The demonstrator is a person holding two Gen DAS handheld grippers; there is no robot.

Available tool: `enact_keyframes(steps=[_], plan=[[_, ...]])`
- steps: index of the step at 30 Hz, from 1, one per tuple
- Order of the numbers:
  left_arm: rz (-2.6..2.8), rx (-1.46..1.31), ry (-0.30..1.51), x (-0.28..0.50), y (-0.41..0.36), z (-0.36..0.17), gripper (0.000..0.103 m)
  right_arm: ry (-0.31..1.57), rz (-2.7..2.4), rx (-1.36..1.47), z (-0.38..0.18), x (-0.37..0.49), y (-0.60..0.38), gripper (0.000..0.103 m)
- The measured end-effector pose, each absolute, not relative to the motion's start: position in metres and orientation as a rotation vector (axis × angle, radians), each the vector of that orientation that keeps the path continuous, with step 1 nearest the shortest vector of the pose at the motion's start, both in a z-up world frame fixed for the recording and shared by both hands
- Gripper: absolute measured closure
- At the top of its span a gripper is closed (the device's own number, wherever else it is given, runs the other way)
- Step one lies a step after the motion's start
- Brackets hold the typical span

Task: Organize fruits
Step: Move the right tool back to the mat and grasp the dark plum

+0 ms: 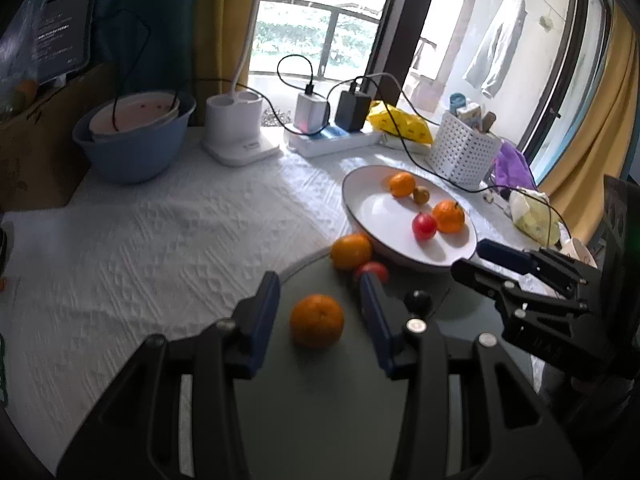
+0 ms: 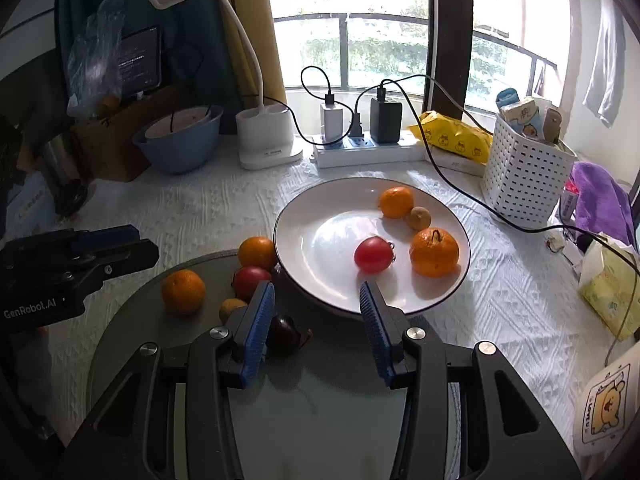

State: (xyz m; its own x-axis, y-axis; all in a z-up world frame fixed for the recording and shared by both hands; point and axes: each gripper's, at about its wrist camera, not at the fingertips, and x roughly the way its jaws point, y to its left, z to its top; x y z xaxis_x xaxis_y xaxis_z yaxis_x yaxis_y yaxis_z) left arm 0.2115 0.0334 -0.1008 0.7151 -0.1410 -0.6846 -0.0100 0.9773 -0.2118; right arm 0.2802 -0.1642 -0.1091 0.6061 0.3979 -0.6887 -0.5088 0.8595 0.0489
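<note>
The left gripper (image 1: 320, 312) is open, and an orange (image 1: 317, 321) lies on the round grey mat (image 1: 320, 400) between its jaws, touching neither of them. The right gripper (image 2: 318, 328) is also open and holds nothing; its jaws stand over the near rim of the white plate (image 2: 320, 248).

On the plate there are four fruits: a red fruit (image 2: 373, 255) near the middle, a big orange with a stem (image 2: 434, 252) just beside it, and farther back a smaller orange (image 2: 396, 201) touching a small brownish fruit (image 2: 419, 217). The plate sits on the desk (image 2: 500, 280), which is covered with a white textured cloth, and its near edge lies over the grey mat.

On the mat, more fruits wait. A second orange (image 2: 257, 252) and a red fruit (image 2: 251, 282) lie against the plate's left rim. A small yellow fruit (image 2: 231, 307) is next to them, partly hidden behind the right gripper's left jaw. A dark purple fruit (image 2: 285, 334) lies just beside that same jaw.

Along the far edge of the desk stand a blue bowl (image 2: 178, 148), a white lamp base (image 2: 266, 138), a power strip (image 2: 368, 152) with chargers, a yellow packet (image 2: 456, 138) and a white basket (image 2: 524, 184).
</note>
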Motion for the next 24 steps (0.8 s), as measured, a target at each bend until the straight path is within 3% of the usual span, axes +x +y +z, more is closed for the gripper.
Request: enact_keyframes(steps=[24], plan=[[-0.055,-0.213,0.84,0.183,0.038,-0.137,0.059,0.836,0.631,-0.195,-0.141,0.244,-0.134,0.058]])
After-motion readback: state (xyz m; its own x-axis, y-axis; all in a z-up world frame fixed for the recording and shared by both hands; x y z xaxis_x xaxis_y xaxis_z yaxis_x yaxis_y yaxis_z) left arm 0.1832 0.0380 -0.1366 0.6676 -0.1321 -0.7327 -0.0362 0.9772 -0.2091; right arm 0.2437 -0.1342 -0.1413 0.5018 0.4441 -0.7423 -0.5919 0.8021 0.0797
